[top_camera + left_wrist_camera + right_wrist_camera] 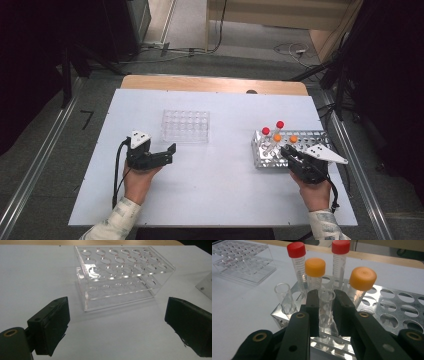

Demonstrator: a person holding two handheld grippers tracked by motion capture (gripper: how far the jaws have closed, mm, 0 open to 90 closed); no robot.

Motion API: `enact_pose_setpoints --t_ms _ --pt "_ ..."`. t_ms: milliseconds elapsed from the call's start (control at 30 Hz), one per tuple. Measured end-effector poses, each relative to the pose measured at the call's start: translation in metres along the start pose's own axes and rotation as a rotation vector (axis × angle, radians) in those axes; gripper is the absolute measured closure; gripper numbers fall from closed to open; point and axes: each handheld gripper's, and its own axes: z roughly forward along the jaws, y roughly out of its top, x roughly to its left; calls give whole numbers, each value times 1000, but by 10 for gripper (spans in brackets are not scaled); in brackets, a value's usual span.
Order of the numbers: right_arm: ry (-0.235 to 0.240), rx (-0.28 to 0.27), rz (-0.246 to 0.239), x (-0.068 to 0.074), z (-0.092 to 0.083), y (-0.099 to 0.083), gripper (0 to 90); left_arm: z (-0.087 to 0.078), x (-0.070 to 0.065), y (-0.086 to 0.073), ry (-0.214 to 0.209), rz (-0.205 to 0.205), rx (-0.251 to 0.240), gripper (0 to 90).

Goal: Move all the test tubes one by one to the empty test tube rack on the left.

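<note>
My right gripper point(326, 298) is shut on an uncapped clear tube point(326, 312) that stands upright in the perforated metal rack point(398, 306). A second uncapped tube point(284, 298) stands to its left. Behind them are two red-capped tubes point(297, 262) point(340, 257) and two orange-capped tubes point(315, 268) point(362, 278). In the high view the right gripper point(286, 150) sits at the metal rack's point(312, 134) near left side. My left gripper point(171, 154) point(117, 322) rests open on the table, jaws wide and bare, pointing at the clear plastic rack point(120, 277) point(185, 125), which holds no tubes.
The white tabletop point(220, 185) has a wooden strip point(210, 84) along its far edge. Dark stands and cables are on the floor beyond. A corner of the metal rack point(206, 286) shows at the right of the left gripper view.
</note>
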Motion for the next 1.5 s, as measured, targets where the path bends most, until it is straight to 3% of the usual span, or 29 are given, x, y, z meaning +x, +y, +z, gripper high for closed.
enact_pose_setpoints --t_ms 467,800,1033,1300,1500 --pt "-7 -60 -13 4 -28 32 736 0 -1 0 -18 -2 4 65" --pt "22 -67 -24 13 -42 42 736 -1 -3 0 -28 1 -2 65" --pt "51 -44 -44 23 -42 44 736 -2 -4 1 -34 4 -2 65" --pt "117 -42 -54 38 -39 45 736 -1 -8 1 -40 13 -5 65" --pt "177 -24 -57 51 -25 44 736 -1 -21 2 -55 57 -14 65"
